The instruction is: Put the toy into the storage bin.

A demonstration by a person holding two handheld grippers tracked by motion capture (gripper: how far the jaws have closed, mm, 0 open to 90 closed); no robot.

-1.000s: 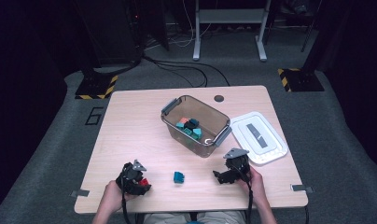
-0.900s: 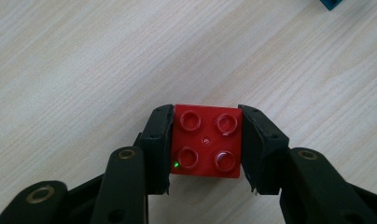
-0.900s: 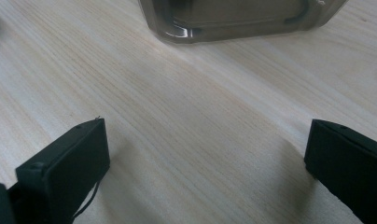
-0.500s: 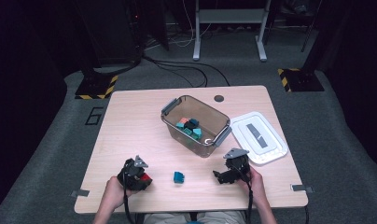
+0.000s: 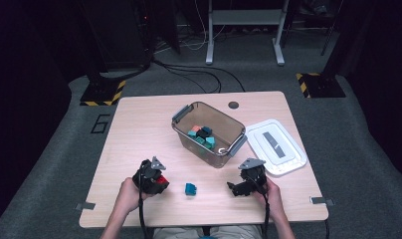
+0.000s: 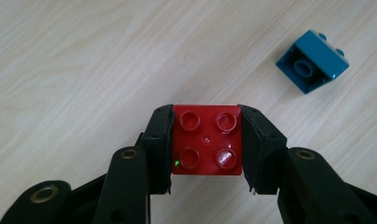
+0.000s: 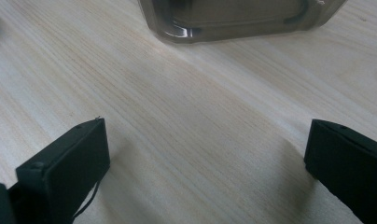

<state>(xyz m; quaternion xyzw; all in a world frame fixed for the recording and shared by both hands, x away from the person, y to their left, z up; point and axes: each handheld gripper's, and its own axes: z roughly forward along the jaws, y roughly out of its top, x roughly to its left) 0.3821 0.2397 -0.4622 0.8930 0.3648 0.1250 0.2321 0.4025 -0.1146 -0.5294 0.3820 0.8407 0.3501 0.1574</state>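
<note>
Between left claw pads: red brick

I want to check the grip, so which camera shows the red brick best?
The left gripper view: the red brick sits close up, studs facing the camera, clamped between the jaws. The high view gives a small red patch under the left gripper.

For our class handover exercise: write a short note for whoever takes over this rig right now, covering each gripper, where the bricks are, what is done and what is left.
Left gripper: shut on the red brick, studs facing the camera, off the table.
Right gripper: open, nothing between its fingers, low over the table near the clear bin.
Teal brick: loose on the table between the two grippers.
Done: several bricks lie in the bin; its white lid is off, beside it.
Left: probably bin the red brick, then the teal one.
</note>
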